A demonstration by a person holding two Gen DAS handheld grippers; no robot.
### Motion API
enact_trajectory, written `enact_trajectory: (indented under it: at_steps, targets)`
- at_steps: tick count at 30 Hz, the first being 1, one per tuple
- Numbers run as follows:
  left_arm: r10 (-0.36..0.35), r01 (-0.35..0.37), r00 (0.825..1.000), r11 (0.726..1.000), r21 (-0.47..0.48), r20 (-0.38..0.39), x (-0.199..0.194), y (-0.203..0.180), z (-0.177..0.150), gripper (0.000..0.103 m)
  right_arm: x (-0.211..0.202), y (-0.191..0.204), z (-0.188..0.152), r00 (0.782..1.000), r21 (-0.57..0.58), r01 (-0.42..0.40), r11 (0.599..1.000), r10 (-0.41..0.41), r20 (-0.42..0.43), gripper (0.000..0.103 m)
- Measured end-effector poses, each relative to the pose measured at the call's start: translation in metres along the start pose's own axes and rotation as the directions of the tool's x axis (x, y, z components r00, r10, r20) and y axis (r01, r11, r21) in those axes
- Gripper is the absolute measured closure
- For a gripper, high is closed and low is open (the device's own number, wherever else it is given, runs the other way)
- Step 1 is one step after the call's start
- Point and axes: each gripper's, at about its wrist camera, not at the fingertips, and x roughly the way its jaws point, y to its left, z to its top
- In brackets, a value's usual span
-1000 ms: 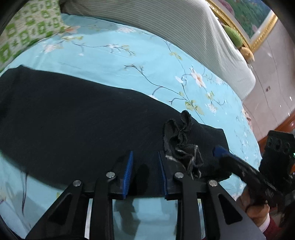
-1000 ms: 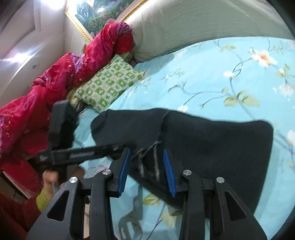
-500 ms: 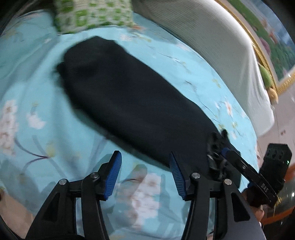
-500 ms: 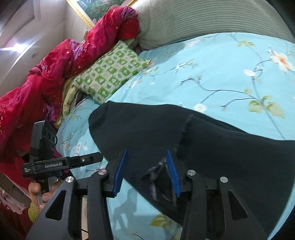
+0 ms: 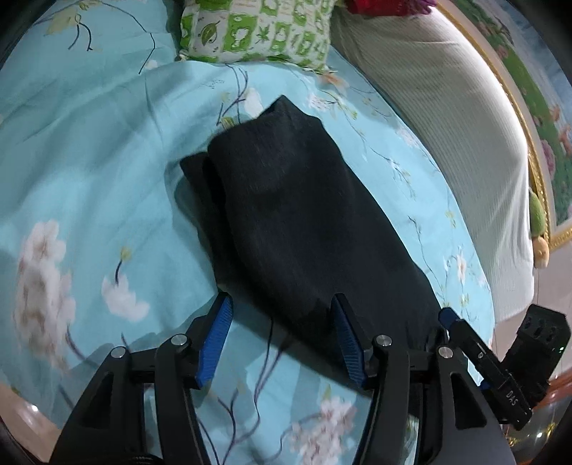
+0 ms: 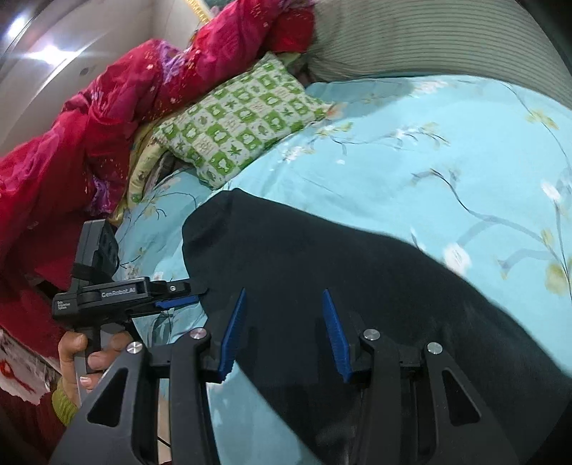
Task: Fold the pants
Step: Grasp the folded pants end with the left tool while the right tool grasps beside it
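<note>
The dark pants (image 5: pixel 296 221) lie folded lengthwise in a long strip on the floral turquoise bedsheet (image 5: pixel 89 150). They also show in the right wrist view (image 6: pixel 357 286). My left gripper (image 5: pixel 282 322) is open and empty, hovering over the near edge of the pants. My right gripper (image 6: pixel 284 314) is open and empty above the pants. The right gripper shows at the lower right of the left wrist view (image 5: pixel 479 354). The left gripper shows at the left of the right wrist view (image 6: pixel 178 297), by the pants' end.
A green-checked pillow (image 5: pixel 257 28) lies beyond the far end of the pants, also in the right wrist view (image 6: pixel 236 121). A red quilt (image 6: pixel 89 125) is heaped at the left. A striped headboard cushion (image 5: pixel 447 118) runs along the far side.
Both grippers opened wider and let go of the frayed pants edge. The left wrist view swung left toward the far end of the pants. The right gripper moved forward over the pants.
</note>
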Motion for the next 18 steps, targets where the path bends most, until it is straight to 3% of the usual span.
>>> enact_trajectory:
  at_steps: [9,18]
  targets:
    - [-0.027,0.028,0.999,0.998,-0.053,0.020,0.012,0.010,0.024,0.046,0.063,0.013,0.059,0.992,-0.089,-0.044,0.995,0.033,-0.125,0.058]
    - [-0.072,0.075,0.997,0.994,-0.085,0.037,0.012,0.016,0.025,0.050,0.135,0.033,0.103,0.958,-0.184,-0.115,0.976,0.060,-0.280,0.058]
